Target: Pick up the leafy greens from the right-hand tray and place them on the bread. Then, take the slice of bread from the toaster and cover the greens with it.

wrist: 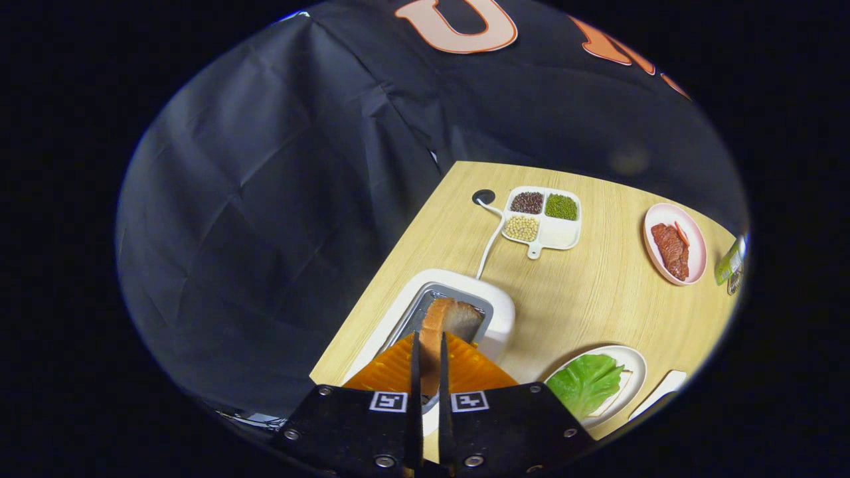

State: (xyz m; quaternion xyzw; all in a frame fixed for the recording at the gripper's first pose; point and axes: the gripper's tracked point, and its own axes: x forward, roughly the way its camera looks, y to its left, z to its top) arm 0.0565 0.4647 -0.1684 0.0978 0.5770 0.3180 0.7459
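The slice of bread (443,326) stands on edge in the slot of the white toaster (495,312), its crust up and its upper part clear of the slot. Its long axis runs along the slot, from the near left to the far right of the table. The gripper (429,358) is closed on it: the two orange ribbed fingers (388,372) press its flat faces from either side, with only the slice's thickness between them.

To the right of the toaster, on the near side, a white plate (634,372) holds the leafy greens (584,382), lying on the bread (621,392) that shows at their right edge. A white cord (490,245) runs from the toaster to a dark hole in the wooden table (584,299). Farther off sits a divided white tray (558,232) with three kinds of beans. At the far right a pink plate (690,265) carries a piece of meat (671,251).
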